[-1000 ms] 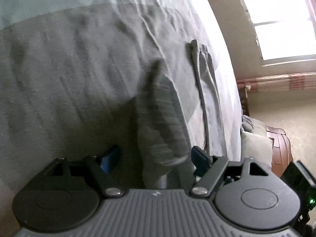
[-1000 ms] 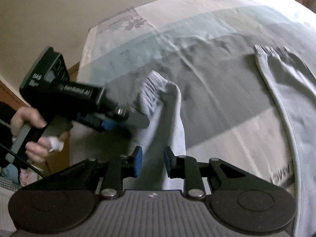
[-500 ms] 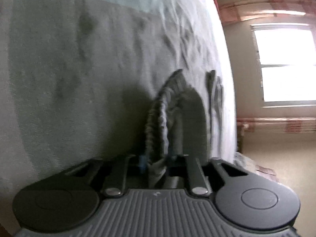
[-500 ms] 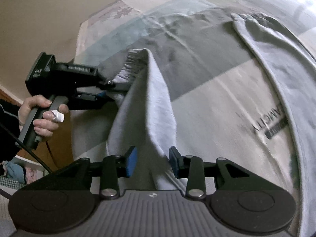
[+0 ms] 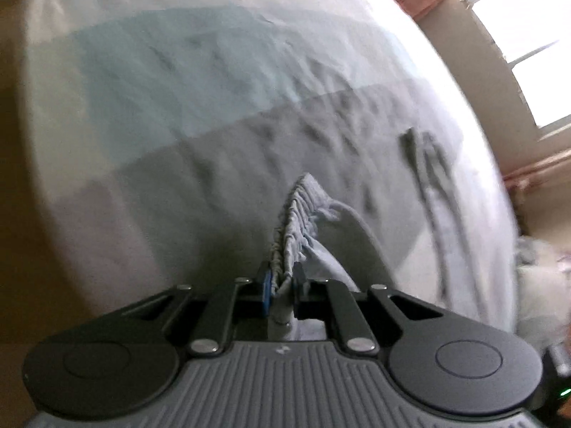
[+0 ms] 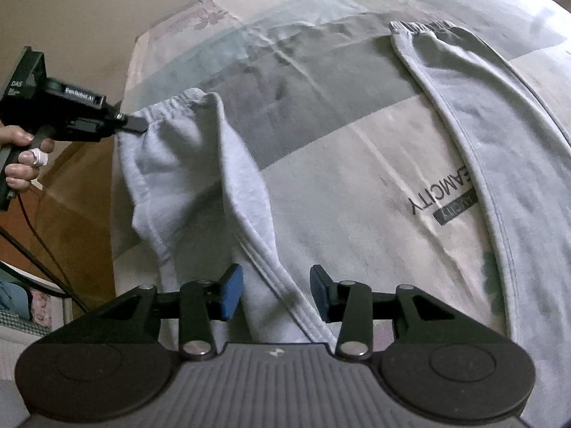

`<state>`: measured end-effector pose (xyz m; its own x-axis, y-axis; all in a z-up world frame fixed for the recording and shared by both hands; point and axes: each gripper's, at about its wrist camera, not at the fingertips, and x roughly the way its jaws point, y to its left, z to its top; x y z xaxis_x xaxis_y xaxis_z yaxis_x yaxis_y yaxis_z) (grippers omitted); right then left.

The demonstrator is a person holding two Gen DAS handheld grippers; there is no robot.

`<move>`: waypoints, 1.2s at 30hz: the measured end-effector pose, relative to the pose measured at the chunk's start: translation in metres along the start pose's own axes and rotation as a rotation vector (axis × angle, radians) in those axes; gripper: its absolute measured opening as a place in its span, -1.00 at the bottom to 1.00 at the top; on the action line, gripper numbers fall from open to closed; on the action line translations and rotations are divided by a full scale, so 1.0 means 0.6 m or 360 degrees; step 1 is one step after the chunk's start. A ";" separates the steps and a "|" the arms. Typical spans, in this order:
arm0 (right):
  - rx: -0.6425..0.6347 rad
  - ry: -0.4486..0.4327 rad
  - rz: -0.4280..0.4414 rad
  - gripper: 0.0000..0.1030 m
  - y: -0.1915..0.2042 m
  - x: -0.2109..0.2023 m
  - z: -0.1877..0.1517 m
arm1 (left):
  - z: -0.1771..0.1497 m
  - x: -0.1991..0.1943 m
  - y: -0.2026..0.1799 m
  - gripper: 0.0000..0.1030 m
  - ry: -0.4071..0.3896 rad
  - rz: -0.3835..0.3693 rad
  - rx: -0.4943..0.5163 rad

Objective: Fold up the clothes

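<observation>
The left gripper (image 5: pixel 283 281) is pinched tight on the stretchy cuff (image 5: pixel 296 214) of a pale grey sweatshirt (image 6: pixel 374 185), w/ the bunched cloth squeezed between its blue pads. In the right wrist view the same left gripper (image 6: pixel 134 126) shows from the side, held by a hand (image 6: pixel 21 157) w/ a white wrap on one finger, and it lifts that cuff up off the bed (image 6: pixel 303 82). The sleeve (image 6: pixel 200 178) hangs down from the cuff and runs back toward the right gripper (image 6: pixel 273 294). The right gripper's jaws are spread wide, one on each side of the sleeve & its seam, not squeezing it. The rest of the sweatshirt lies flat on the bed w/ dark letters (image 6: pixel 442 199) on its chest, upside down in this view. The other sleeve (image 6: pixel 464 82) lies flat & stretched out on the far side, its cuff on the grey stripe of the bed cover. The cover has bands of grey, pale blue & white w/ a flower print (image 6: pixel 207 18) near the edge. A bright window (image 5: pixel 528 42) shows past the bed in the left wrist view.
</observation>
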<state>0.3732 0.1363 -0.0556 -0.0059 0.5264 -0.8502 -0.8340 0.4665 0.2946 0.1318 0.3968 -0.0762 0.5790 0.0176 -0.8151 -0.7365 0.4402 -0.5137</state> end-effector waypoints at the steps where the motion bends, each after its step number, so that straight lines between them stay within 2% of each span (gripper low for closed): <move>1: -0.0007 -0.0006 0.0007 -0.08 0.000 0.002 0.002 | 0.000 0.001 0.004 -0.83 0.0011 0.0041 0.0013; 6: -0.0147 0.0018 0.0026 -0.08 0.010 0.024 0.024 | -0.004 0.004 0.009 -0.83 -0.0023 0.0091 0.0062; 11: -0.0266 0.0040 0.0026 -0.08 0.016 0.045 0.049 | 0.003 -0.043 0.015 -0.83 -0.0109 0.0078 0.0086; 13: -0.0209 0.0032 0.0057 -0.08 0.008 0.045 0.059 | 0.003 -0.043 0.027 -0.82 -0.0085 0.0117 0.0091; 16: -0.0133 0.0031 0.0121 -0.07 0.003 0.054 0.082 | -0.002 -0.011 0.062 -0.82 0.0060 0.0225 0.0031; 19: -0.0153 0.0033 0.0169 -0.01 0.014 0.074 0.111 | -0.006 0.014 0.071 -0.82 0.0046 0.0210 -0.0008; 25: -0.0154 0.0033 0.0324 0.00 0.040 0.159 0.194 | -0.015 0.018 0.081 -0.81 0.0003 0.0158 -0.0002; 30: -0.0290 0.0048 0.0423 -0.01 0.104 0.239 0.263 | -0.021 0.014 0.077 -0.81 -0.0021 0.0157 0.0111; 32: -0.0399 0.0094 0.0427 -0.02 0.139 0.272 0.276 | -0.022 0.014 0.075 -0.81 -0.0036 0.0140 0.0139; 33: -0.0442 0.0111 0.0410 -0.13 0.148 0.279 0.276 | -0.022 0.009 0.076 -0.81 -0.0043 0.0133 0.0146; 34: -0.0491 0.0126 0.0397 -0.63 0.157 0.281 0.276 | -0.022 0.004 0.077 -0.81 -0.0055 0.0115 0.0142; 35: -0.0540 0.0140 0.0384 -0.79 0.166 0.282 0.275 | -0.022 -0.002 0.078 -0.81 -0.0068 0.0097 0.0138; 36: -0.0578 0.0145 0.0374 -0.79 0.173 0.281 0.276 | -0.022 -0.013 0.079 -0.81 -0.0087 0.0074 0.0127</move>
<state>0.3769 0.3914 -0.0958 -0.2534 0.5162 -0.8181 -0.9439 0.0531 0.3258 0.0876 0.4059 -0.0976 0.5648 0.0878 -0.8205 -0.7340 0.5079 -0.4509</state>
